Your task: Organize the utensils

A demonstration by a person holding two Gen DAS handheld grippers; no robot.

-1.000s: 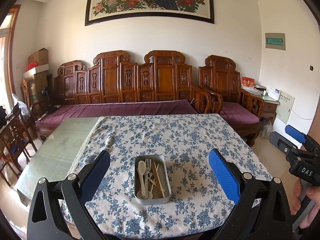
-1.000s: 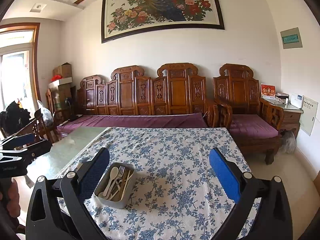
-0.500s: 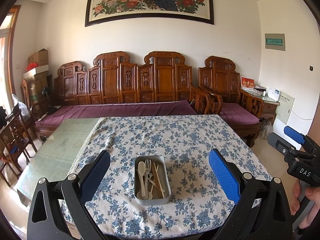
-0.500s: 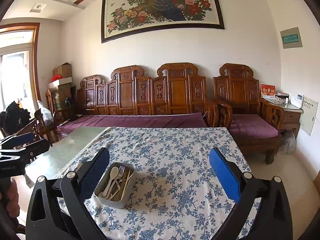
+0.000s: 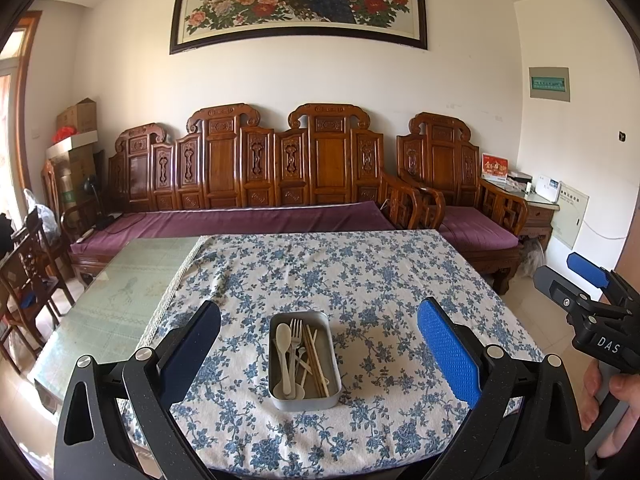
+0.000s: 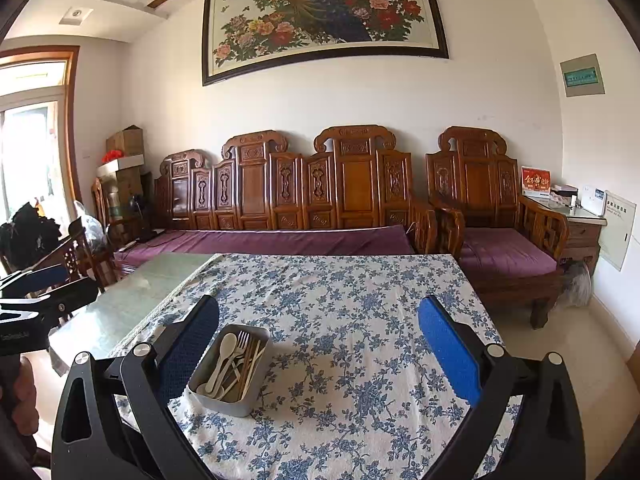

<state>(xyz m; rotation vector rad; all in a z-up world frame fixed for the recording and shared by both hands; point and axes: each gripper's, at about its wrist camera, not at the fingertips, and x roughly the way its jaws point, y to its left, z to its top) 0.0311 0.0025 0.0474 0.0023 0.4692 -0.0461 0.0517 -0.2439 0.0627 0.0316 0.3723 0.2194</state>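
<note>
Through my left wrist camera the left gripper [image 5: 318, 346] hangs spread wide above the metal tin [image 5: 305, 361] of utensils on the floral tablecloth [image 5: 360, 280], while my right wrist camera shows the right gripper [image 6: 319, 338] equally agape, tin low-left by its left finger.

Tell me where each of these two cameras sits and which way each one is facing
Left wrist view: on the left gripper, facing the sofa wall, tin centred; the right gripper and a hand show at right.
Right wrist view: on the right gripper, facing likewise, tin to the left; the left gripper shows at left.
Shared: the tin of utensils, floral tablecloth, sofa, painting.
</note>
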